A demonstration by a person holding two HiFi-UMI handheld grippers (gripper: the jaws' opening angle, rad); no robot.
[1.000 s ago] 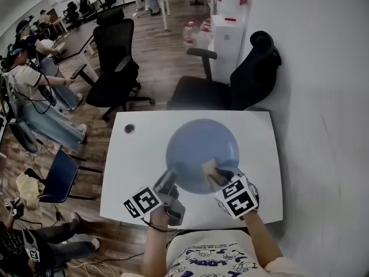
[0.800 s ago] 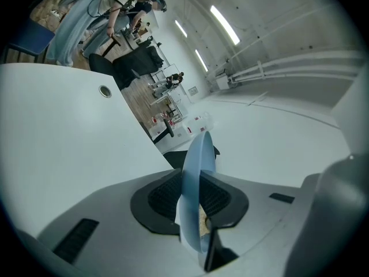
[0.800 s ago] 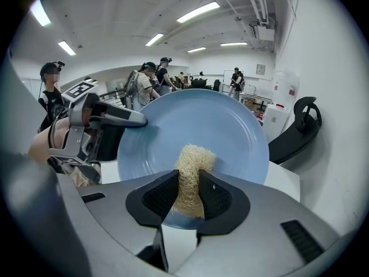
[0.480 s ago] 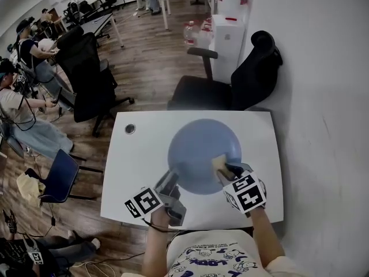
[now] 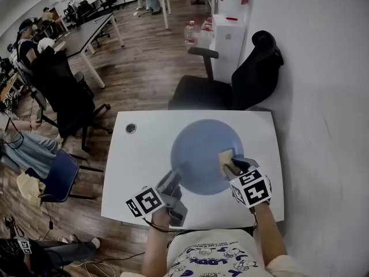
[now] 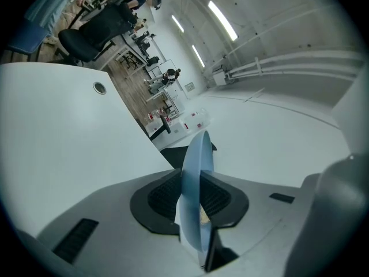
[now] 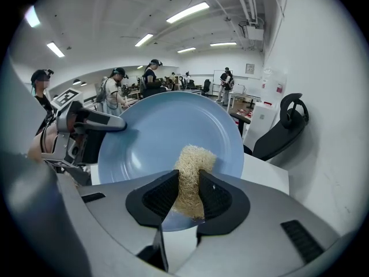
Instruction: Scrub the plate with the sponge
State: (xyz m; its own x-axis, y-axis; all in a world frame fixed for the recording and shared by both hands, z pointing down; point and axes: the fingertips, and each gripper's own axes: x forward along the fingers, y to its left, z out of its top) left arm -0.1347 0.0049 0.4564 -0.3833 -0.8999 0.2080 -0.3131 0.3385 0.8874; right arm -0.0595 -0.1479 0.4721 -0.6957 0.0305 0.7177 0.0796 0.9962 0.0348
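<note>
A round blue plate [image 5: 202, 152] is held over the white table [image 5: 138, 166]. My left gripper [image 5: 172, 184] is shut on its near-left rim; in the left gripper view the plate [image 6: 195, 178] stands edge-on between the pads. My right gripper [image 5: 232, 165] is shut on a tan fibrous sponge [image 5: 226, 157], which rests on the plate's right side. From the right gripper view the sponge [image 7: 192, 175] is pinched between the pads and pressed on the plate's face [image 7: 155, 137], with the left gripper [image 7: 86, 134] at the plate's far rim.
A black office chair [image 5: 236, 88] stands beyond the table's far edge, with a white cabinet [image 5: 228, 39] behind it. A small round grommet [image 5: 131, 128] sits at the table's far-left corner. More chairs, desks and seated people fill the room on the left. A white wall runs along the right.
My right gripper has carried the sponge across the plate, from its near middle toward the right rim. The plate and left gripper have stayed almost still. A black chair at the left has moved.
</note>
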